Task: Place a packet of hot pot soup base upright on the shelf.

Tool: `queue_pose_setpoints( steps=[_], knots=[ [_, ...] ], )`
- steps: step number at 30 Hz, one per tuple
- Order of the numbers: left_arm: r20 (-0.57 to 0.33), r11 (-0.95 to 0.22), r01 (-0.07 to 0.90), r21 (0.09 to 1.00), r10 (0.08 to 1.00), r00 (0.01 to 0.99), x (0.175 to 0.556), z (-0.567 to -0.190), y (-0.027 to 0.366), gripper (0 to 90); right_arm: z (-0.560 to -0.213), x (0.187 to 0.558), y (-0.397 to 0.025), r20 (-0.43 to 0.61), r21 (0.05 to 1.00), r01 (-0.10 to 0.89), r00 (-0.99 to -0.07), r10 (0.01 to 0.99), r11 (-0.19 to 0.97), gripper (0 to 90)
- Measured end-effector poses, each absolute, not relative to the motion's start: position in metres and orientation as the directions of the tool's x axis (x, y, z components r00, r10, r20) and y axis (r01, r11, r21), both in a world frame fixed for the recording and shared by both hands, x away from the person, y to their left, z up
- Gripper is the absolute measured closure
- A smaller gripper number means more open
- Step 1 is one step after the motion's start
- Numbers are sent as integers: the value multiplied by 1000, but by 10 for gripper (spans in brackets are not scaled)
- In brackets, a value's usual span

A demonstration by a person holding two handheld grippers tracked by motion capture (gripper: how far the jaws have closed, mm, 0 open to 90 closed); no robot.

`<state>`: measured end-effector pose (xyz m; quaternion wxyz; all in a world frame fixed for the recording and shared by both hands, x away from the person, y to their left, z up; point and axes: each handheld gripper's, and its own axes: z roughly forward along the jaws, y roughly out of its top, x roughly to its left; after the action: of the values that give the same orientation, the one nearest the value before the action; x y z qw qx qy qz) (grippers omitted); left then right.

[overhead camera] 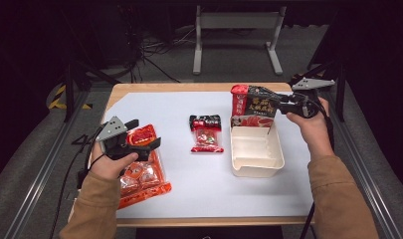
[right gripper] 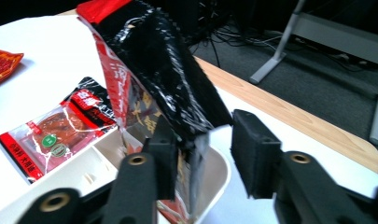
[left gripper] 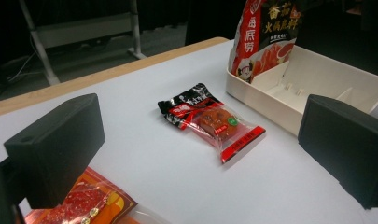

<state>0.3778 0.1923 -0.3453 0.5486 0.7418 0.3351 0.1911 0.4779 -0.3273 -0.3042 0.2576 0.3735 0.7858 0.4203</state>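
A tall red-and-black pouch (overhead camera: 251, 107) (right gripper: 154, 70) stands upright at the far end of a cream tray (overhead camera: 256, 167) (right gripper: 219, 172). My right gripper (overhead camera: 281, 103) (right gripper: 207, 149) is open around the pouch's edge: one pad touches it, while the other stands apart with a gap. A small red-and-black packet (overhead camera: 206, 133) (left gripper: 214, 121) (right gripper: 56, 133) lies flat at mid-table. Over a large orange packet (overhead camera: 142, 177) (left gripper: 84, 205), my left gripper (overhead camera: 142, 135) (left gripper: 203, 144) hovers open with nothing between its jaws.
A white sheet (overhead camera: 189, 174) covers the wooden table, with bare space at its middle front. The cream tray (left gripper: 270, 100) has inner dividers. Beyond the table's far edge are a grey metal frame (overhead camera: 236, 22) and floor cables.
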Motion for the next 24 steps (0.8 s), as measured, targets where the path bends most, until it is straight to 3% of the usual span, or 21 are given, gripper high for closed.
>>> queue_pose_setpoints(
  steps=[8, 20, 24],
  knots=[
    [-81, -186, 298, 936, 711, 699, 379, -345, 201, 44, -297, 463, -336, -81, 849, 407, -530, 844, 337, 482],
    [-63, -215, 300, 929, 708, 703, 377, -339, 223, 152, -295, 436, -349, -41, 856, 413, -545, 838, 311, 406],
    [-81, -214, 315, 925, 699, 711, 378, -339, 233, 238, -298, 428, -352, -32, 855, 415, -555, 831, 310, 398]
  ],
)
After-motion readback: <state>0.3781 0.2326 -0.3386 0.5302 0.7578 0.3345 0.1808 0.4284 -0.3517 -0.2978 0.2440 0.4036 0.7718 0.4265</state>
